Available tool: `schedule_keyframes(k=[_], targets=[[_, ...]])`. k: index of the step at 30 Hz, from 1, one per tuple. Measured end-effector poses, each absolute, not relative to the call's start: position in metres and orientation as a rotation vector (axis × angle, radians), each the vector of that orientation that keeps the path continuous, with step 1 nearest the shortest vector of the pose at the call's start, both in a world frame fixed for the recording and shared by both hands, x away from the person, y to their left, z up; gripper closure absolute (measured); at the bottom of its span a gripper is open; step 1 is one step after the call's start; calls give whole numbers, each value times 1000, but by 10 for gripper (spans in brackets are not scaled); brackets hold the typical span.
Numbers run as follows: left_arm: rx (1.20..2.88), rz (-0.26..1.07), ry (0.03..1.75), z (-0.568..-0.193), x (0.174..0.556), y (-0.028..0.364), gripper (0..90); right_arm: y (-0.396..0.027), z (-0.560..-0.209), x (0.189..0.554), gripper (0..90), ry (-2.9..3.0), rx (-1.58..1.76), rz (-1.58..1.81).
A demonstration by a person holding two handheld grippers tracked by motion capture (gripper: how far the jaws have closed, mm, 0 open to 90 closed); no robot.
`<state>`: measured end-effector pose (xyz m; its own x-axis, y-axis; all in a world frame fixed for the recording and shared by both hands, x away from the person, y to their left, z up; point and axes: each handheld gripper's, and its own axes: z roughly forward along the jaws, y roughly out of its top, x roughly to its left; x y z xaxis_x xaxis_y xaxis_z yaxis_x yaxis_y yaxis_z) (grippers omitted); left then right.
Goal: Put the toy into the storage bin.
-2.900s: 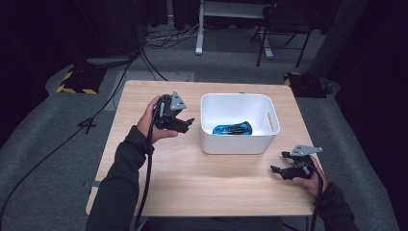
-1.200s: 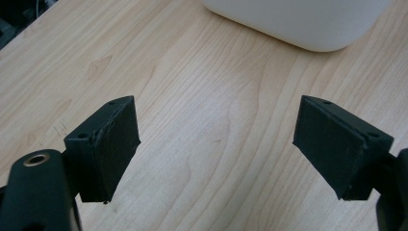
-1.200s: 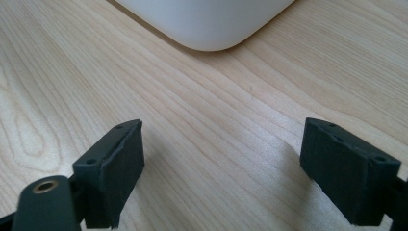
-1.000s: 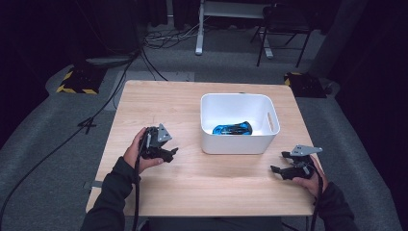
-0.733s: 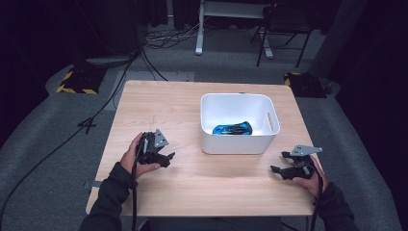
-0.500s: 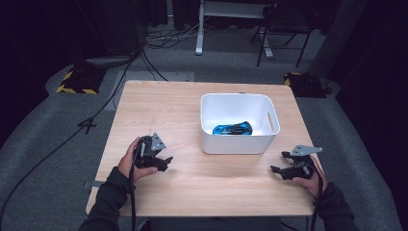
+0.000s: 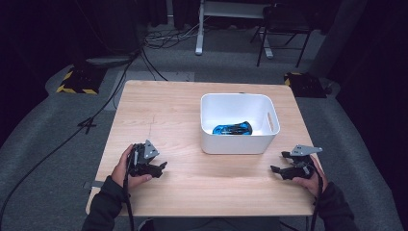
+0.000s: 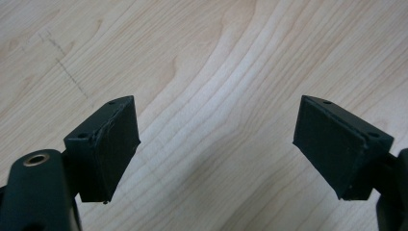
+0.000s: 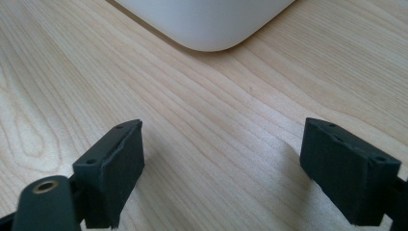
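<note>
Both fingers [image 8: 110,144] gape empty, blue toy car [image 7: 233,129] well apart in tub [image 7: 235,144]

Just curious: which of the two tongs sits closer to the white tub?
The right tongs: they rest just off the white tub at its near right corner, while the left tongs lie farther away across bare wood.

No writing, label, brand or number can be read on anything here. The one sign-like mark is the yellow-and-black hazard striping on a floor block [image 7: 73,88] at about ten o'clock from the table [image 7: 159,110]; it bears no words.
</note>
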<state>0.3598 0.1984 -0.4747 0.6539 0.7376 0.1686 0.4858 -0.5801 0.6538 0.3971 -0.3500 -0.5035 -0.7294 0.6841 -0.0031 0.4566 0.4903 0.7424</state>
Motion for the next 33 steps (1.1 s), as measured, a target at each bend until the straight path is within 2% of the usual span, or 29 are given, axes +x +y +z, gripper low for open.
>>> schedule_keyframes(k=[22,30,33], targets=[[2244,521,1069,-493,333,223,162,-351,-503,398,156,2447,951,1079],[2150,429,1156,-502,331,236,162,-350,-503,397,156,2442,960,1084],[2128,439,1178,-503,331,238,159,-350,-504,397,156,2443,958,1084]])
